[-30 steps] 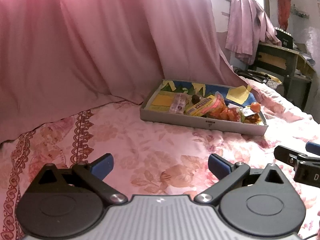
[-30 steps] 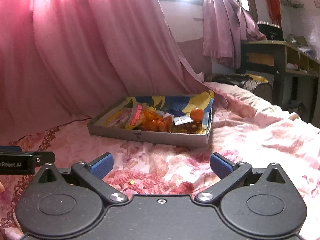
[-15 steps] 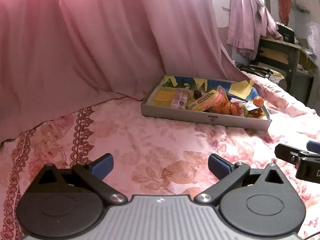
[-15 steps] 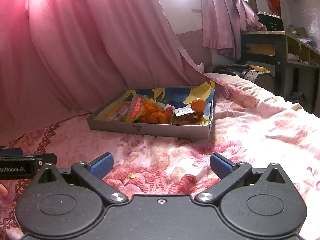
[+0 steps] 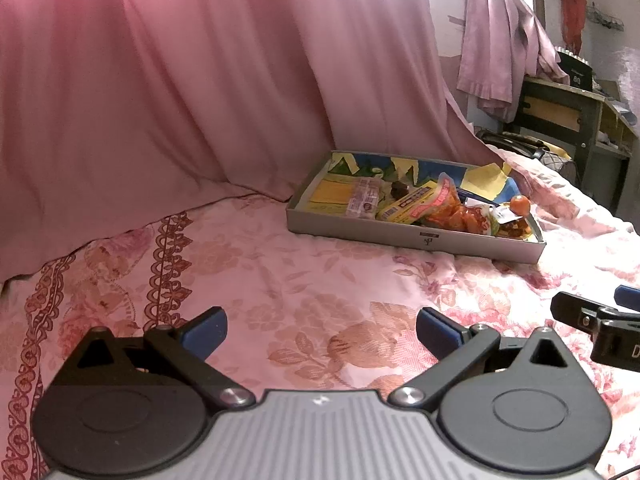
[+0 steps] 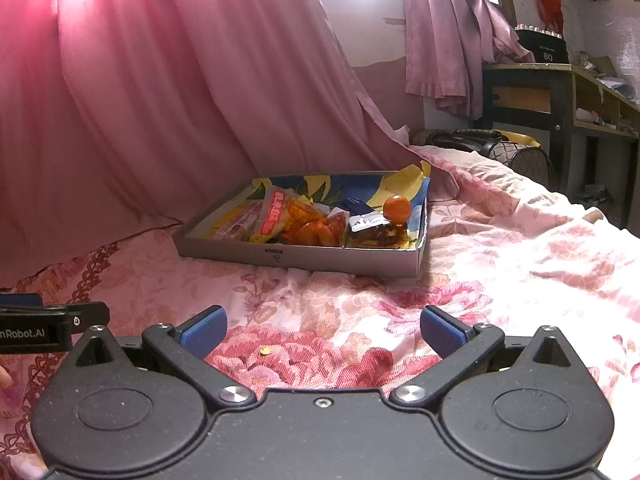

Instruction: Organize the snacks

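Note:
A shallow grey box (image 5: 400, 234) (image 6: 304, 258) lies on the floral bedspread, holding snack packets. Among them are an orange-red chips bag (image 5: 452, 208) (image 6: 296, 220), a yellow bar pack (image 5: 408, 202), a pink-wrapped packet (image 5: 362, 200) and a small orange fruit (image 5: 520, 204) (image 6: 397, 209) at the box's right end. My left gripper (image 5: 320, 330) stands open over the bedspread, well short of the box, with nothing between its blue pads. My right gripper (image 6: 322, 330) is also open with nothing in it, facing the box from the front right.
A pink curtain (image 5: 200, 80) hangs behind the box. A dark desk with shelves (image 6: 560, 92) and a fan (image 6: 520, 160) stand at the right beyond the bed. A tiny yellow crumb (image 6: 264, 351) lies on the bedspread near my right gripper.
Both grippers have drawn back and lowered slightly, so the box sits a little farther and higher in both views. Both stay open.

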### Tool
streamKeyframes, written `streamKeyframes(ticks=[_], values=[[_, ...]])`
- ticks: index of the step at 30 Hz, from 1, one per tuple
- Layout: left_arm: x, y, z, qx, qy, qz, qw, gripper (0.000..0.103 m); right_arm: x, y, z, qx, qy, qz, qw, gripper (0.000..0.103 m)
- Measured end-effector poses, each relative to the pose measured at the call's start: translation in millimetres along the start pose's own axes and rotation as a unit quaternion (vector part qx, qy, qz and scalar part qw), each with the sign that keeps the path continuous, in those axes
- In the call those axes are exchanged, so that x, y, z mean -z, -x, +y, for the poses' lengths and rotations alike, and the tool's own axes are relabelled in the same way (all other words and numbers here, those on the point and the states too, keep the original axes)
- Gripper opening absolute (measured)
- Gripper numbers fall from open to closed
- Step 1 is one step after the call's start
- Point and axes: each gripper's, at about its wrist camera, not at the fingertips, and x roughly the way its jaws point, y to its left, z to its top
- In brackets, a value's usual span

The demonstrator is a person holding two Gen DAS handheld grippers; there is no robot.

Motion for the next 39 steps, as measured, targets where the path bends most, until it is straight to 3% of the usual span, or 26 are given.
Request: streamKeyframes(ticks=[39], values=[[2.2,0.2,1.3,0.000,0.000,0.003,1.0000,0.103,3.2,-2.1,-0.2,0.000,0.001,0.005,1.000,0.102]])
